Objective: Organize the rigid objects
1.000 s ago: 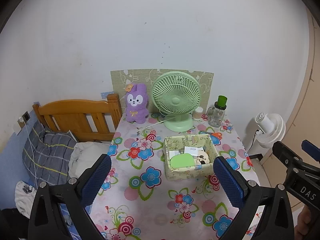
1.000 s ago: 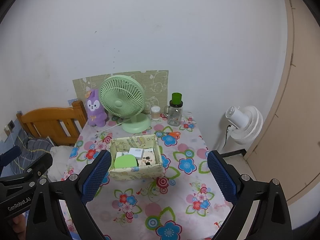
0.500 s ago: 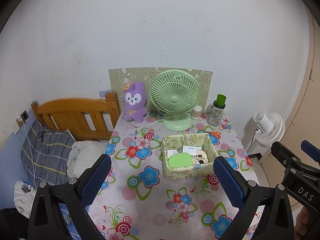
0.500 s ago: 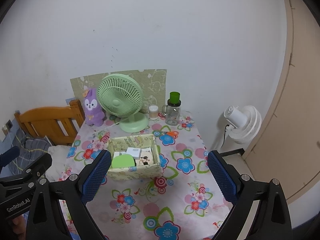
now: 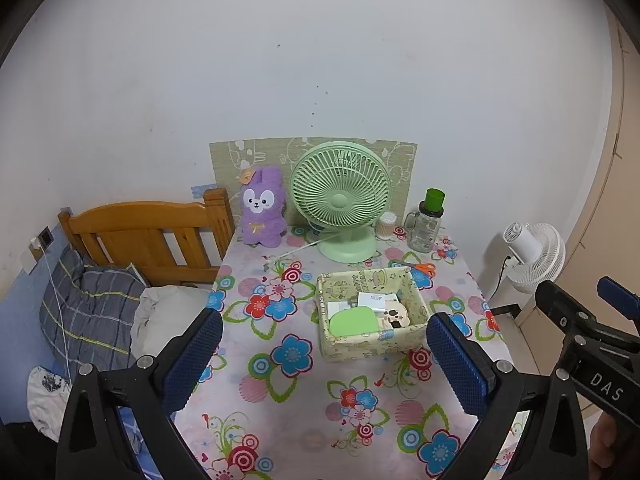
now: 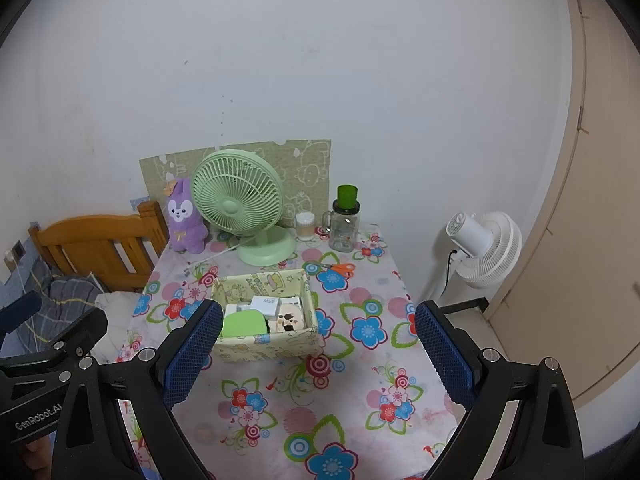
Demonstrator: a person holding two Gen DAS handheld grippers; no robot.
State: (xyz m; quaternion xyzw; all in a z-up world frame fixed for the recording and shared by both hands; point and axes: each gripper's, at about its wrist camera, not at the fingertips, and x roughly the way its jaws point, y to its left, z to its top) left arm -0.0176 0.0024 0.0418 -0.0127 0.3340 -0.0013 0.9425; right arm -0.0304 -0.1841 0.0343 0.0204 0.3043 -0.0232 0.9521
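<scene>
At the middle of the floral-cloth table [image 5: 280,384], a patterned storage box [image 5: 372,344] already holds a green case [image 5: 354,321], a white box [image 5: 374,299] and a cow-print item [image 5: 394,316]. Orange scissors [image 6: 338,268] lie loose beside the box's far right corner; a cotton-swab jar [image 6: 306,226] and a green-lidded bottle [image 6: 345,220] stand along the far edge by the green fan [image 6: 240,208]. The left gripper [image 5: 320,364] and the right gripper [image 6: 318,354] both hang above the near edge, jaws spread wide and empty. Judged: sorting largely done, scissors possibly left.
</scene>
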